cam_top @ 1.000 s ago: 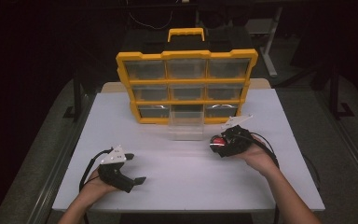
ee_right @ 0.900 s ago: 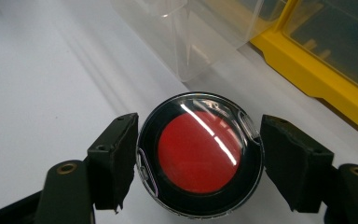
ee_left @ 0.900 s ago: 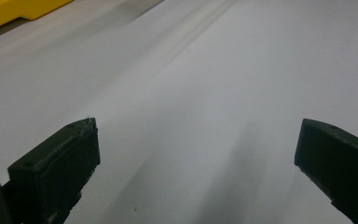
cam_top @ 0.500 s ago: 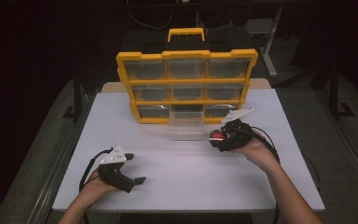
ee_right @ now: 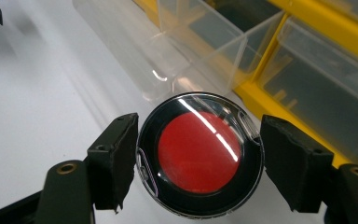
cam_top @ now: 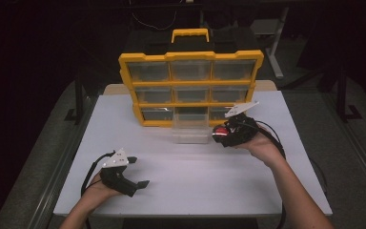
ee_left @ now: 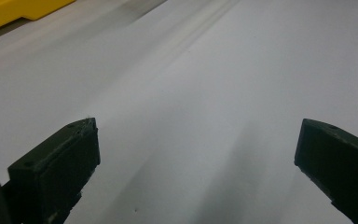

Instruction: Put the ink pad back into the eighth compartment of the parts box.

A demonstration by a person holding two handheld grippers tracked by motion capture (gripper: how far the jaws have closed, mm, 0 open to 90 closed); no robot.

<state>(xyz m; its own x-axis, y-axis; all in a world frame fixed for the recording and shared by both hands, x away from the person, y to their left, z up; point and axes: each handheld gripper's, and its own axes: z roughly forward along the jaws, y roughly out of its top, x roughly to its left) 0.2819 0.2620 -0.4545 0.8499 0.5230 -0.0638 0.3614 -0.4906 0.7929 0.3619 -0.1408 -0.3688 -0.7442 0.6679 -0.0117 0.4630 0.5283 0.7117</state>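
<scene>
Right hand-held gripper (ee_right: 198,154) clamps unlabelled red compact (ee_right: 199,153); left hand-held gripper (ee_left: 196,163) gapes empty

A white table (cam_top: 186,191) spreads under both grippers, bare in front of the left gripper (cam_top: 139,171) and matte under the room's light. Beyond the right gripper (cam_top: 220,132), at the table's far edge, a tan board (cam_top: 115,88) pokes out on both sides. A metal rail (cam_top: 52,191) runs along the table's side, just outside the left gripper. Well behind the right gripper, in the dark room, stands a pale desk leg (cam_top: 277,57), and off to its outer side a black stand (cam_top: 343,95) on grey floor (cam_top: 348,157).
</scene>
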